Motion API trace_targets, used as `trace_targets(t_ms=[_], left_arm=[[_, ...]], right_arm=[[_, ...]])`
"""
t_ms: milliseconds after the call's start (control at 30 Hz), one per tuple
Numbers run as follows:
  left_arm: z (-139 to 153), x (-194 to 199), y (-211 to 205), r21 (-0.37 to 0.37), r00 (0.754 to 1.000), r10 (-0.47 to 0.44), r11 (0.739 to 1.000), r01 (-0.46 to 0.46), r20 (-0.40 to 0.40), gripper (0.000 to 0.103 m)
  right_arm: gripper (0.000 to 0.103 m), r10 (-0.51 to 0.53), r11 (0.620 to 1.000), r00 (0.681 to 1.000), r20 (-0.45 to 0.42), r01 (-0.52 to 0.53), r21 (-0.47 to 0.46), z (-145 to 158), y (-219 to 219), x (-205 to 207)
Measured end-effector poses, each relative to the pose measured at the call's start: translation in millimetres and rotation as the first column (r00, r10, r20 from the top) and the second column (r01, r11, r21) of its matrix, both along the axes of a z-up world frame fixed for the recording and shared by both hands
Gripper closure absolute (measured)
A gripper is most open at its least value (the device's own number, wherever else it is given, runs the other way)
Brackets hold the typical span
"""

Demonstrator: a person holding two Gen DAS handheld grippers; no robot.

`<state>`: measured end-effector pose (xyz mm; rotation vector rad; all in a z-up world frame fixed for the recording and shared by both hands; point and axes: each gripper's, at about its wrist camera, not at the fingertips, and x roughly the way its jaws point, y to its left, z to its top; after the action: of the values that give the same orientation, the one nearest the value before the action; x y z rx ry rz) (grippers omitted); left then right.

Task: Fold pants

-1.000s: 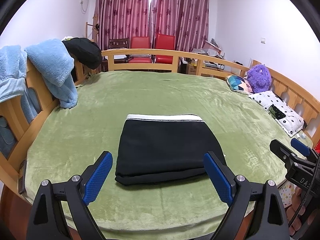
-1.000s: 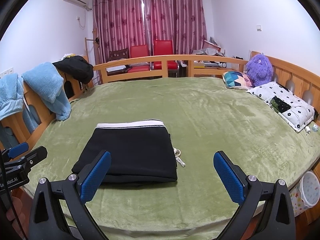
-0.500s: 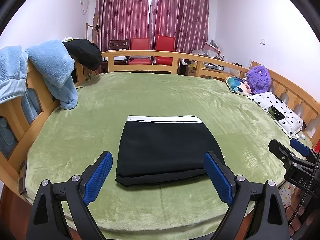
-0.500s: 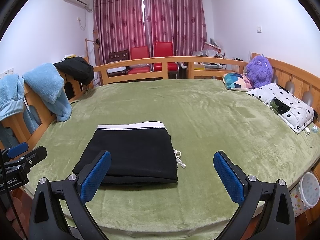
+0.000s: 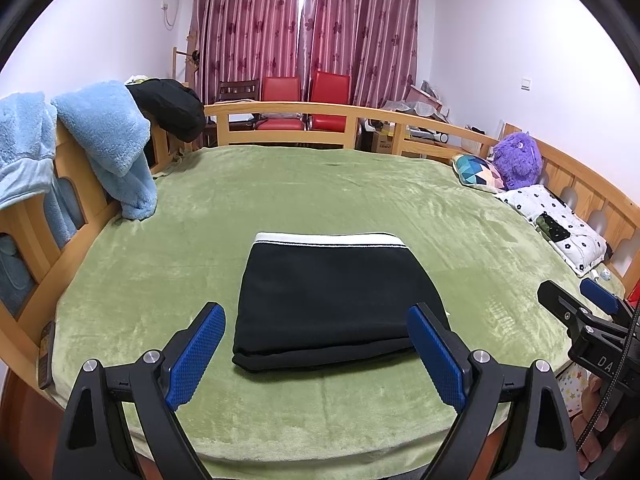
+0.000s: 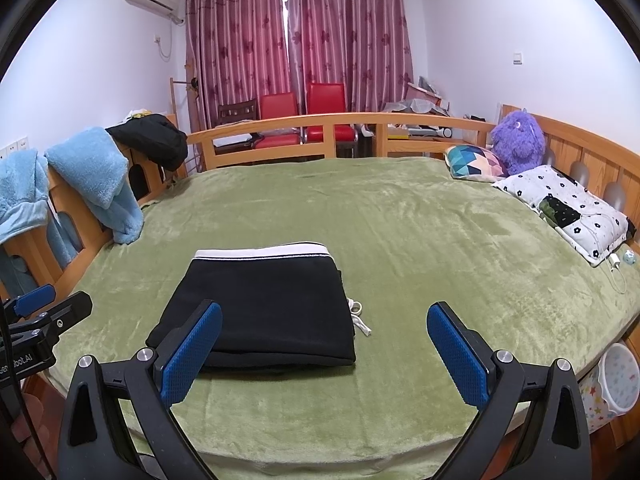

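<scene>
The black pants point(image 5: 336, 296) lie folded into a neat rectangle on the green blanket point(image 5: 320, 196), white waistband at the far edge. In the right wrist view the same pants point(image 6: 264, 304) show a white drawstring point(image 6: 360, 320) poking out at their right side. My left gripper point(image 5: 316, 344) hovers open just in front of the near edge of the pants, nothing between its blue pads. My right gripper point(image 6: 324, 344) is open too, held near the pants' front right corner and touching nothing.
A wooden bed rail point(image 5: 280, 112) runs around the mattress. Blue fleece garments point(image 5: 108, 144) and a black one point(image 5: 172, 108) hang on the left rail. A patterned cushion point(image 6: 476, 164), purple plush toy point(image 6: 520, 140) and dotted pillow point(image 6: 568, 208) sit at the right. A small bin point(image 6: 616, 380) stands beside the bed.
</scene>
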<state>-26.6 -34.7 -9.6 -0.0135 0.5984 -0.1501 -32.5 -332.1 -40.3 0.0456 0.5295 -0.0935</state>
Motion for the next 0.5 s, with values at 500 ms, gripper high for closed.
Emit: trace_targets(t_ms=[500], left_arm=[[0.8,-1.2,-0.2,-0.003,1.000,0.002,1.000,-0.002,0.001,0.010]], right_arm=[[0.002,-0.002,1.000,1.000,0.003,0.002,0.001,3.2,3.1,-0.4]])
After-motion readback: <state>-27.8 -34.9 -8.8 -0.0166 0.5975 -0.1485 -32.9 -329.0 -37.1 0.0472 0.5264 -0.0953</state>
